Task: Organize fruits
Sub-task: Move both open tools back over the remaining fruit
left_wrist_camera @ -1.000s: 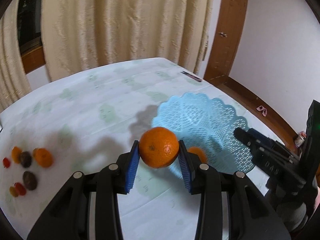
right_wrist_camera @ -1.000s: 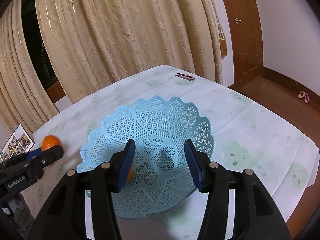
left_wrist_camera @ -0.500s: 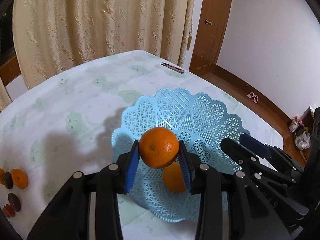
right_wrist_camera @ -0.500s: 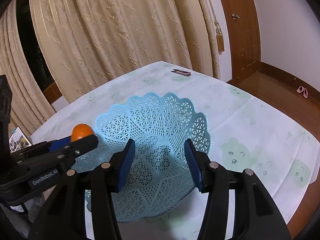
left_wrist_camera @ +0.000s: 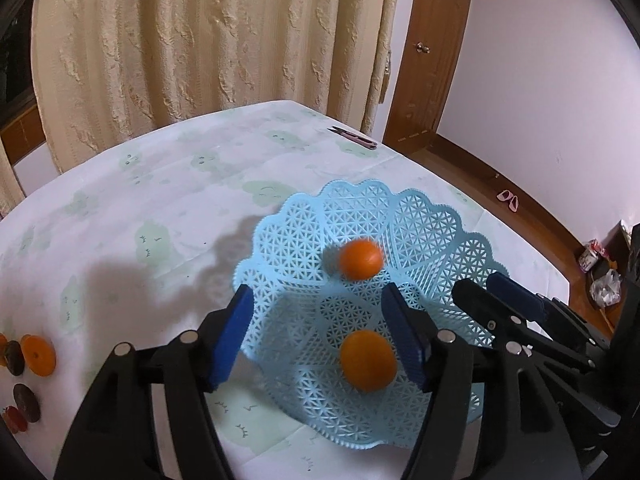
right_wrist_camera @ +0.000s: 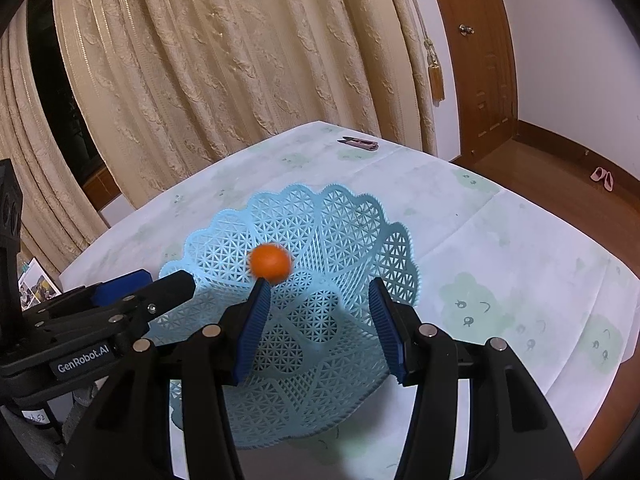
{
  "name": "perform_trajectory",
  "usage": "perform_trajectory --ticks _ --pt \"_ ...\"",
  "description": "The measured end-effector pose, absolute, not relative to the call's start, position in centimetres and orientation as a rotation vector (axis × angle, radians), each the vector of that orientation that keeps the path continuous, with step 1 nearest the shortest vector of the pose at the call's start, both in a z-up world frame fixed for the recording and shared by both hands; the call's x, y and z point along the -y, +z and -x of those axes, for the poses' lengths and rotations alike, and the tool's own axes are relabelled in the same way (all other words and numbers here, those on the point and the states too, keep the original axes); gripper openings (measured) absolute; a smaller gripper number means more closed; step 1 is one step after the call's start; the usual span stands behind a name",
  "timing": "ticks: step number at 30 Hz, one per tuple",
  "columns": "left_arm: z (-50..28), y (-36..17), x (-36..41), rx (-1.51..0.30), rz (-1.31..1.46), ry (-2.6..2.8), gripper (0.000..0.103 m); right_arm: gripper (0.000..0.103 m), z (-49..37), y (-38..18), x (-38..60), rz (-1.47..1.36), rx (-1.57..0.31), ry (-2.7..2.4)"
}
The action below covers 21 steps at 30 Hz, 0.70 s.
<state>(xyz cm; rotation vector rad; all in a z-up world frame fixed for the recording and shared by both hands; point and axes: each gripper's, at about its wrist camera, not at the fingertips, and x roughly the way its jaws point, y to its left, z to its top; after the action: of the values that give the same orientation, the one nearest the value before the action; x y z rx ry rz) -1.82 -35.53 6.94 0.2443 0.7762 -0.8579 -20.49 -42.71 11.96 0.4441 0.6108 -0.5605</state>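
Cream curtains (left_wrist_camera: 208, 40) and a brown wooden door (left_wrist_camera: 436, 48) back a table (left_wrist_camera: 120, 208) covered in a white cloth with pale green prints. Nearest in the left wrist view, the left gripper (left_wrist_camera: 324, 332) hangs over the near edge of a light blue lattice basket (left_wrist_camera: 400, 208); its blue-padded fingers (left_wrist_camera: 232, 332) have just been opening and now stand wide apart, holding nothing. Between them and lower, one orange (left_wrist_camera: 368, 360) lies in the basket's near part. A second orange (left_wrist_camera: 360, 259), blurred, sits further in, near the basket's middle, clear of the fingers. The right gripper (right_wrist_camera: 320, 320) hovers over the basket's other near side, its fingers parted with only the lattice showing between them. Left of the basket, at the table's edge, lie small fruits (left_wrist_camera: 24, 376): a flat orange one and some dark and red ones. Beyond the basket, near the table's far edge, lies a small pair of snips (left_wrist_camera: 354, 138). Off to the right, pink slippers (left_wrist_camera: 509, 200) rest on the wooden floor (left_wrist_camera: 472, 172).
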Motion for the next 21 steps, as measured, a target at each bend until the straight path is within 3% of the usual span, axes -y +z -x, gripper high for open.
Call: perform_trajectory --ticks 3,11,21 --pt "1.6 7.1 35.0 -0.774 -0.230 -0.844 0.067 0.053 20.4 12.1 42.6 -0.441 -0.606 -0.561" --pt "1.2 7.8 32.9 -0.735 -0.190 -0.786 0.083 0.053 20.2 12.8 42.2 -0.438 -0.586 -0.559" --pt "-0.2 8.1 29.7 -0.736 -0.155 -0.703 0.085 0.053 18.8 13.3 40.1 -0.418 -0.580 -0.521"
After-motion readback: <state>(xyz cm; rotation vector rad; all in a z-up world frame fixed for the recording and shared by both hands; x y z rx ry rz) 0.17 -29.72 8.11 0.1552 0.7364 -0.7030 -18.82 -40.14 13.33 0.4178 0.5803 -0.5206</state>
